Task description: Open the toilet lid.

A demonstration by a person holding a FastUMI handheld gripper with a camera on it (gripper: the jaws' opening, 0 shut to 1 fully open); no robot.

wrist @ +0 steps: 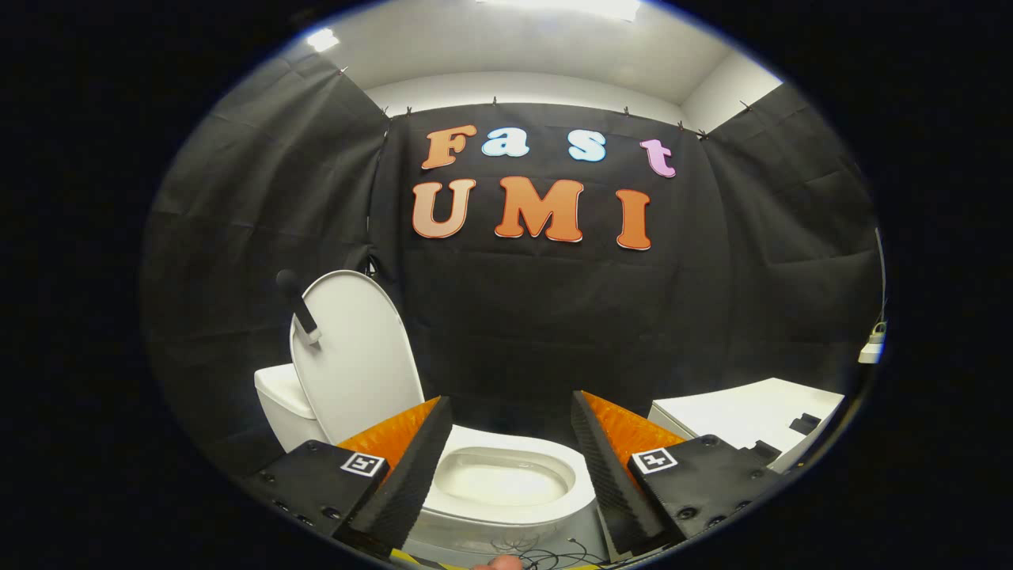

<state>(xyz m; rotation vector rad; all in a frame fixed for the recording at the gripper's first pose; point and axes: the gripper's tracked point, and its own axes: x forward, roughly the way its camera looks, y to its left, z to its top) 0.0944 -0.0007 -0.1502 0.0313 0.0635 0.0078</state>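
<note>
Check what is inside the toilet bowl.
The lid stands upright against the tank, so the bowl is exposed: smooth white inside, nothing visible in it. Its near part is hidden by the rim. The open gripper frames it, holding nothing.

Place: I am looking into a mock bathroom inside a recording booth.
Walls: black cloth (752, 261) is hanging clipped on three sides.
Fixture: a white toilet (506, 495) is standing before it.
Ceiling: a light (570, 8) is glowing.

Black cloth walls (546, 317) clipped up, white ceiling (522, 47) with lit panel, white cabinet (752, 416) at right
</note>
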